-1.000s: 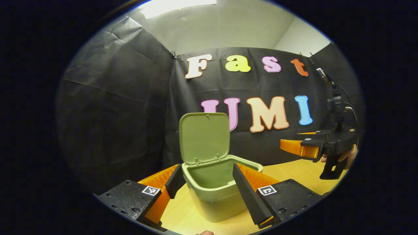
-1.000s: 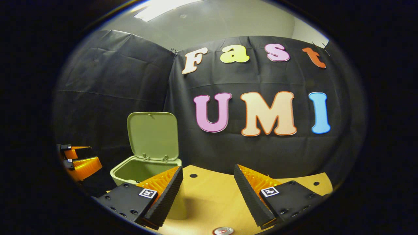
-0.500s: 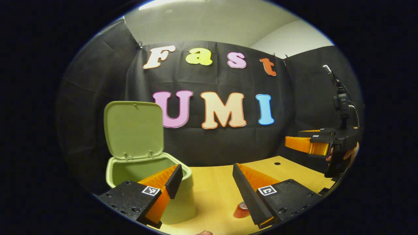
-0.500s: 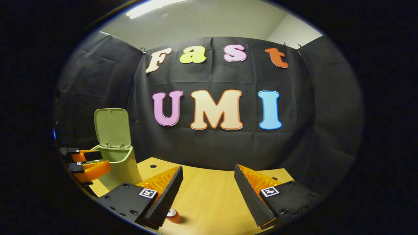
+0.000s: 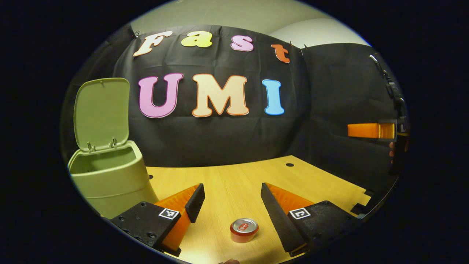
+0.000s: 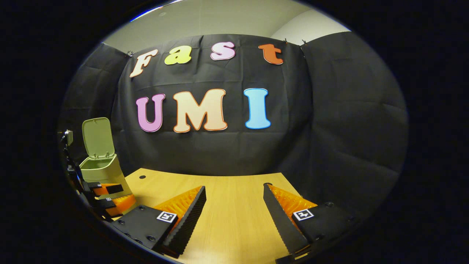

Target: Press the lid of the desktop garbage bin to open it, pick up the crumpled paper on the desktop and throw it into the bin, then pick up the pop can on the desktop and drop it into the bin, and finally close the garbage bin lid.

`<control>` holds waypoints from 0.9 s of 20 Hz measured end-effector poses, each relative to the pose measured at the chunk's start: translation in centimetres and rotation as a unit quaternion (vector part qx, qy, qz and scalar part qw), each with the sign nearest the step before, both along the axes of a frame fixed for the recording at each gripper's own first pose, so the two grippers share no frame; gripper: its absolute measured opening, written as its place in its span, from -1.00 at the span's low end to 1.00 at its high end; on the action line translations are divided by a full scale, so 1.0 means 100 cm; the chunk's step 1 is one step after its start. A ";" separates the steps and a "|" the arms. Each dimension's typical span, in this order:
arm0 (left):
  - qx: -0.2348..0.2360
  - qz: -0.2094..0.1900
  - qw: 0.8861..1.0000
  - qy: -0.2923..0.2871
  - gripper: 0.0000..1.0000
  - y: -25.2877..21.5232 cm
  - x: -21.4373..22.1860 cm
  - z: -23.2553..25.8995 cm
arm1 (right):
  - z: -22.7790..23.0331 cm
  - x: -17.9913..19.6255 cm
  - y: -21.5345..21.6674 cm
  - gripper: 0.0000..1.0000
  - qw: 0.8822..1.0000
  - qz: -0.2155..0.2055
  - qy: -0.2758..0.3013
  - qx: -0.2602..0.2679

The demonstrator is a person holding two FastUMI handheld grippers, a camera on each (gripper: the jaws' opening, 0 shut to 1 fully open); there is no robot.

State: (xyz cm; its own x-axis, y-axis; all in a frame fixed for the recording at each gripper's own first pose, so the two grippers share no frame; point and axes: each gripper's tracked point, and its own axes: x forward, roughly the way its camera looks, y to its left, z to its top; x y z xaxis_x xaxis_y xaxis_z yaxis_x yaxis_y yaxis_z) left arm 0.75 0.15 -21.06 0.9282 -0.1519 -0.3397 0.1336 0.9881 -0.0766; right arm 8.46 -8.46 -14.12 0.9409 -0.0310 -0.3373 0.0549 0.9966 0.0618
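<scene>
Looking along my left tongs [image 5: 231,200], I see them released, the two fingers spread wide with the pop can [image 5: 244,230] standing upright on the desk [image 5: 234,179] in the gap between them, touching neither finger. The can is red with a silver top facing up. The desktop garbage bin [image 5: 110,179] sits to the left of those tongs on the desk, pale green, its lid [image 5: 101,110] swung up and standing open against the black cloth wall. I cannot tell what lies inside it from here. Far to the right in the left gripper view, the other tool hangs above the desk edge with a hand behind it. My right tongs [image 6: 234,205] are released too, fingers wide apart over bare wood, with the bin well off to their left.
</scene>
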 end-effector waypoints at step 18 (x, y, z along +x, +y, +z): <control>0.046 -0.045 0.985 0.163 0.88 -0.034 -0.031 -0.164 | -0.019 -0.061 -0.034 0.97 0.998 -0.014 0.042 -0.050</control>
State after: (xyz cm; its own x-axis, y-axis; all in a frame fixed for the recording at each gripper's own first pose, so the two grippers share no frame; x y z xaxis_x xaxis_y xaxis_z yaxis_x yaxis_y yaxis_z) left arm -2.37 -3.27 -37.45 0.7525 -0.1834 -0.6326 0.2037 0.9782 -0.0413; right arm 2.36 -11.85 -15.99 0.9079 -0.0938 -0.4086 0.0828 0.9956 -0.0445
